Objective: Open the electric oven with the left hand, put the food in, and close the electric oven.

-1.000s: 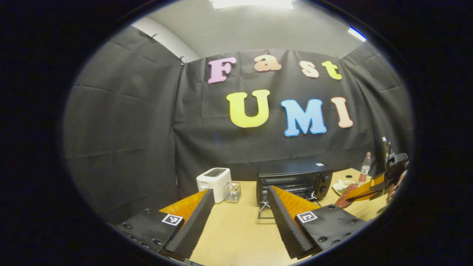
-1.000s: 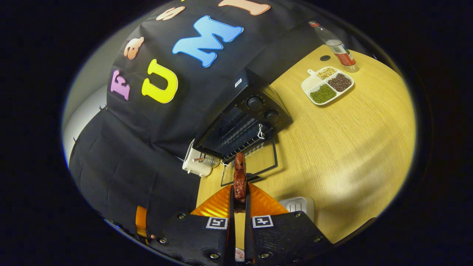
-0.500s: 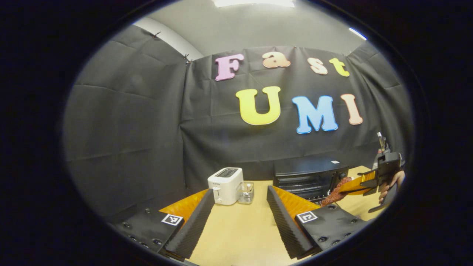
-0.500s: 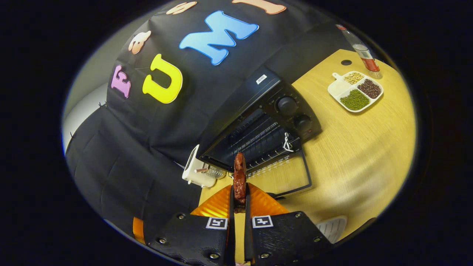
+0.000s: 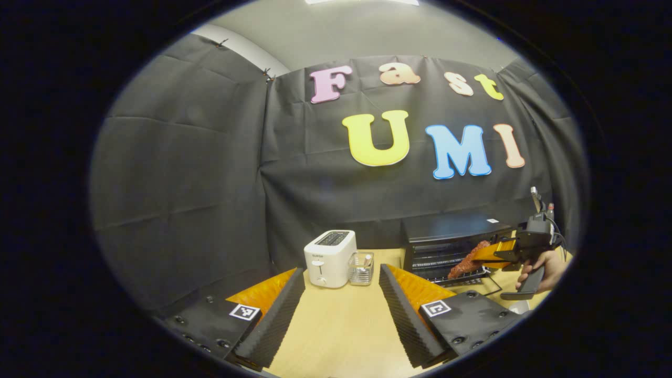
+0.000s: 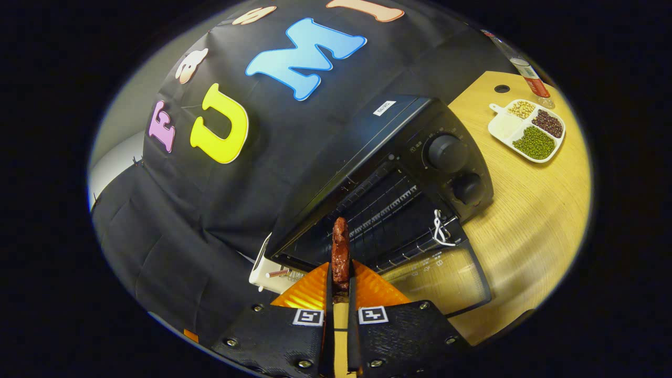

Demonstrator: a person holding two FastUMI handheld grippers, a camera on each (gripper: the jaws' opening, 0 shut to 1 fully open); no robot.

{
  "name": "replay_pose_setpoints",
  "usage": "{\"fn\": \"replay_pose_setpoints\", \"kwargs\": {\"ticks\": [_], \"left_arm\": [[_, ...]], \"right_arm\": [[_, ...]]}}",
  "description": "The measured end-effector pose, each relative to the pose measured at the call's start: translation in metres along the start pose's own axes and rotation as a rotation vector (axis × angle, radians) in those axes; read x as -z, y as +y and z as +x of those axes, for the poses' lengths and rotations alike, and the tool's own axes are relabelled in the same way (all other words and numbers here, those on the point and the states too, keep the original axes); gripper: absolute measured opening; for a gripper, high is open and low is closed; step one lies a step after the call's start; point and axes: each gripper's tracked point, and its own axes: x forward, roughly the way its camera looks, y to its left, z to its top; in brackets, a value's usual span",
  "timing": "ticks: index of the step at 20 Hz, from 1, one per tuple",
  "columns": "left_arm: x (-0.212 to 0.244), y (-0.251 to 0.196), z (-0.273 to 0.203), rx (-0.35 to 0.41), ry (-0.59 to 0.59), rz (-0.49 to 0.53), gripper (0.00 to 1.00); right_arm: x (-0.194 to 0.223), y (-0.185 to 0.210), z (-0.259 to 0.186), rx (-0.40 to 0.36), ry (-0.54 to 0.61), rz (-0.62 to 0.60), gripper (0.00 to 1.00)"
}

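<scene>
A black electric oven (image 6: 404, 173) stands on the wooden table with its glass door (image 6: 446, 278) folded down flat and the wire rack (image 6: 388, 220) showing inside. My right gripper (image 6: 340, 278) is shut on a dark red strip of meat (image 6: 340, 249), whose tip reaches the oven's mouth. In the left gripper view the oven (image 5: 451, 239) is at the right, and the right gripper (image 5: 496, 252) holds the meat (image 5: 464, 264) just at its opening, with a hand (image 5: 548, 265) on the grip. My left gripper (image 5: 338, 299) stands open over bare table, left of the oven.
A white toaster (image 5: 329, 257) and a small clear holder (image 5: 361, 268) stand left of the oven. A divided white dish of beans (image 6: 527, 131) and a bottle (image 6: 527, 73) sit on the table (image 6: 530, 210) beyond the oven's knobs (image 6: 446, 153).
My right gripper has carried the meat forward, from over the lowered door to the oven's mouth. The left gripper has drawn away to the left, still open.
</scene>
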Motion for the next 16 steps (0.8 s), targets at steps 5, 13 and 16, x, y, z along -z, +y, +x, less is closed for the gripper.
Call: {"fn": "replay_pose_setpoints", "kwargs": {"ticks": [5, 13, 16], "left_arm": [[0.003, 0.017, 0.012, -0.014, 0.015, 0.043, 0.96], [0.006, 0.026, 0.018, -0.016, 0.028, 0.037, 1.0], [0.007, 0.026, 0.017, -0.016, 0.027, 0.032, 1.0]], "right_arm": [[0.001, 0.007, 0.037, -0.001, -0.053, 0.002, 0.1], [-0.008, -0.005, 0.058, 0.037, -0.102, -0.036, 0.13], [-0.013, -0.024, 0.058, 0.117, -0.119, -0.08, 0.25]]}}
